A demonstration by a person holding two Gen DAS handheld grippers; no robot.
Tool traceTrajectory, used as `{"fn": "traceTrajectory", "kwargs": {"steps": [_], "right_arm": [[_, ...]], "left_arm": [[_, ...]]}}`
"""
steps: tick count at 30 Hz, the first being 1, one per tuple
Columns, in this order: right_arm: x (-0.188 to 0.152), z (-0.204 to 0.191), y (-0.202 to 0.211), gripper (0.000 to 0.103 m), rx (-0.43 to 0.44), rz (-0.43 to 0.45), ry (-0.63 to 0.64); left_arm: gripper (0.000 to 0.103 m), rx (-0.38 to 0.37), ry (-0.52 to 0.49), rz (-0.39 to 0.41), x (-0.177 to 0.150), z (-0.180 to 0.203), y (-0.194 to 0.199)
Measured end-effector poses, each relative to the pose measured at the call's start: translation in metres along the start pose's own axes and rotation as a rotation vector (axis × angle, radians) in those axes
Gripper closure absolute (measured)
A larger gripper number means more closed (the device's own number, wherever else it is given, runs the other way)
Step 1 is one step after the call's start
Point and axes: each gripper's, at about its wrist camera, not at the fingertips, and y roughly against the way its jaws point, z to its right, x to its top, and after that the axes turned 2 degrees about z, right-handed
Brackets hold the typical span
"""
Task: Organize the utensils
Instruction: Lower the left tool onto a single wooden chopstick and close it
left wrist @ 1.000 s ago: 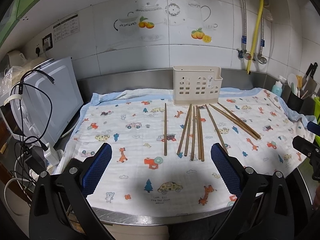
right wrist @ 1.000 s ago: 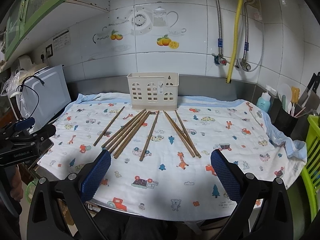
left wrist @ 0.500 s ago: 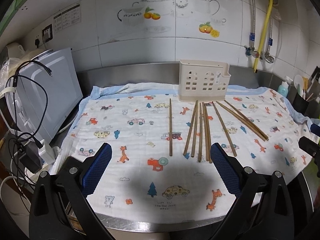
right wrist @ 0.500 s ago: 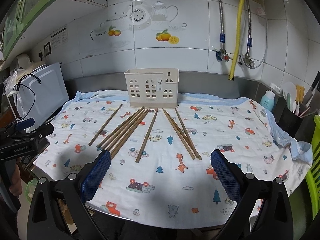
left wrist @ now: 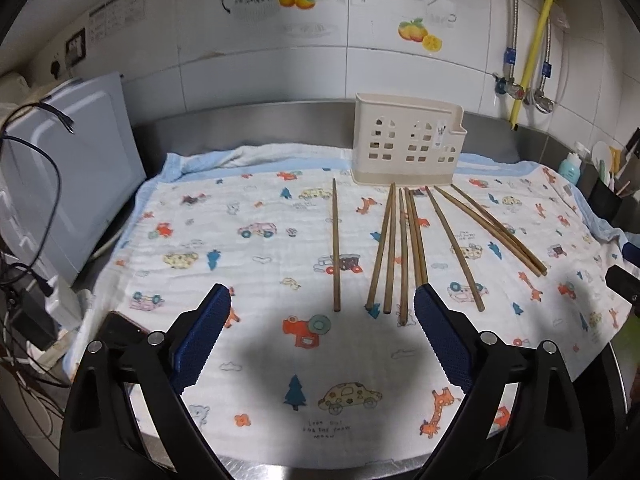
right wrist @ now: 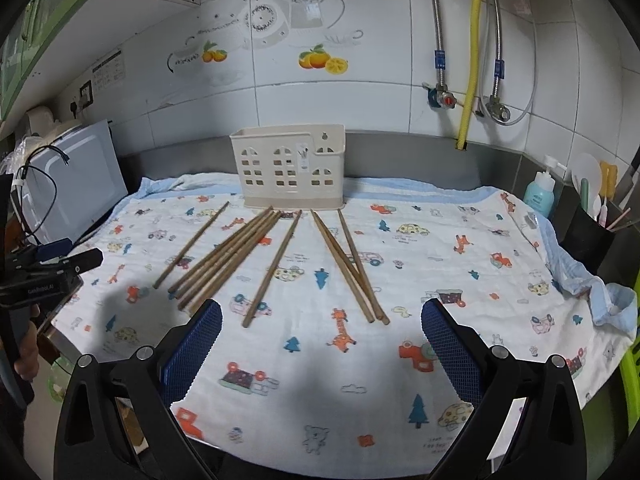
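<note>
1. The patterned cloth (left wrist: 256, 248) covers the surface and runs out ahead of both sets of fingers, with a white appliance (left wrist: 76, 168) off beyond the left fingertip in the left wrist view.
2. The cream utensil holder (right wrist: 290, 166) stands upright at the cloth's far edge, straight ahead of and well beyond the right gripper (right wrist: 321, 344). Its inside cannot be seen from either camera, and nothing sticks up above its rim.
3. A black cup (right wrist: 588, 236) far off past the right fingertip holds several upright kitchen tools, with a teal bottle (right wrist: 540, 196) just beside it.
4. The chopsticks (right wrist: 232, 256) all lie flat on the cloth between the holder and the fingers, fanned toward the cameras. In the left wrist view, one single chopstick (left wrist: 335, 246) lies apart, ahead of the gap between the fingers. A bunch lies just ahead of the right fingertip, with more out past it.
5. The left gripper (left wrist: 322, 332) is spread wide with nothing between its blue pads (left wrist: 202, 336).
6. The right gripper is likewise spread wide and holds nothing. Its fingers hover over the cloth's near part, the closest chopstick ends just ahead of them.
</note>
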Motion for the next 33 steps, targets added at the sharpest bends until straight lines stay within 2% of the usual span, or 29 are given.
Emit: {"fn": "traceTrajectory", "kwargs": {"steps": [5,7,8,9,10,11,14,16,18,24,27,33], "right_arm": [[-0.002,0.020,-0.014,0.007,0.013,-0.023,-0.021],[-0.002,0.027,-0.021,0.008,0.003,-0.033,-0.013],[-0.002,0.029,-0.025,0.009,-0.002,-0.040,-0.005],[-0.002,0.032,-0.029,0.012,-0.009,-0.049,0.004],[-0.003,0.034,-0.034,0.023,-0.010,-0.059,0.009],[-0.004,0.037,-0.038,0.027,-0.007,-0.075,0.012],[-0.004,0.044,-0.054,0.032,-0.010,-0.105,0.024],[-0.002,0.050,-0.063,0.041,-0.001,-0.114,0.027],[0.000,0.054,-0.072,0.046,0.007,-0.128,0.025],[0.005,0.055,-0.106,0.075,0.049,-0.182,0.056],[0.006,0.055,-0.123,0.084,0.061,-0.209,0.061],[0.007,0.053,-0.146,0.094,0.092,-0.250,0.088]], "left_arm": [[0.018,-0.035,0.006,-0.024,0.002,-0.001,-0.017],[0.027,-0.055,0.011,-0.036,0.002,-0.002,-0.025],[0.028,-0.065,0.013,-0.044,0.003,-0.002,-0.029],[0.029,-0.068,0.015,-0.049,0.004,-0.003,-0.032],[0.030,-0.072,0.017,-0.056,0.004,-0.003,-0.038],[0.030,-0.076,0.021,-0.064,0.004,-0.004,-0.043],[0.038,-0.090,0.036,-0.094,0.004,-0.006,-0.057],[0.046,-0.109,0.049,-0.117,0.003,-0.007,-0.068],[0.049,-0.120,0.059,-0.132,0.003,-0.008,-0.079],[0.065,-0.146,0.066,-0.165,0.005,-0.007,-0.102],[0.069,-0.148,0.064,-0.184,0.006,-0.005,-0.113],[0.069,-0.160,0.075,-0.205,0.008,-0.005,-0.128]]}}
